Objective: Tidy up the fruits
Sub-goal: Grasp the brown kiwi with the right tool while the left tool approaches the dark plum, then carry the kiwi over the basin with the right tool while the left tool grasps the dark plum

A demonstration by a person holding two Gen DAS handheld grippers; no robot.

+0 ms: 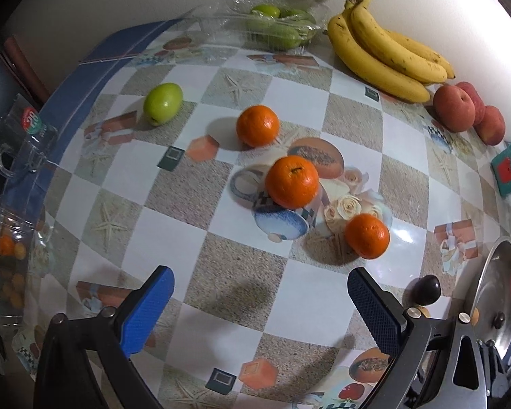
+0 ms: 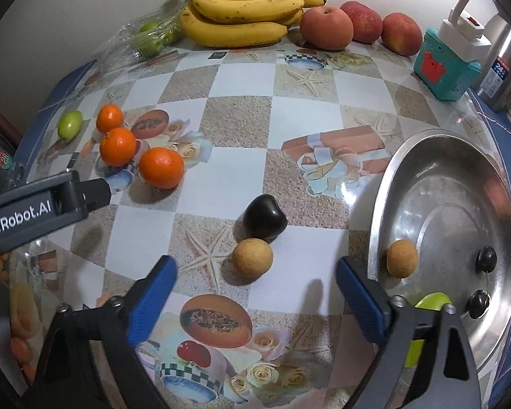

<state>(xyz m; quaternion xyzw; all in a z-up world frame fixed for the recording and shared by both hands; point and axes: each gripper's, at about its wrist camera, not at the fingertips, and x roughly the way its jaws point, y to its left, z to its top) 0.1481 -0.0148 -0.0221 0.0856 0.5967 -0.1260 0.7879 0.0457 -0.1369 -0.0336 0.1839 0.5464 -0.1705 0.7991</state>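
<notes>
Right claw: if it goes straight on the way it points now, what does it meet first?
Probably the small tan round fruit on the table, just ahead between the open right claw fingers; depth is unclear.

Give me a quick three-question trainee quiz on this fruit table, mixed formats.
1. How many oranges lie loose on the tablecloth?
2. True or false: the right gripper grips the tan round fruit.
3. The dark fruit beside that tan fruit sits: A) in the steel bowl, B) on the table, C) in the clear plastic tray.

Key: 1) three; 2) false, jaws open, nothing between them; 3) B.
</notes>
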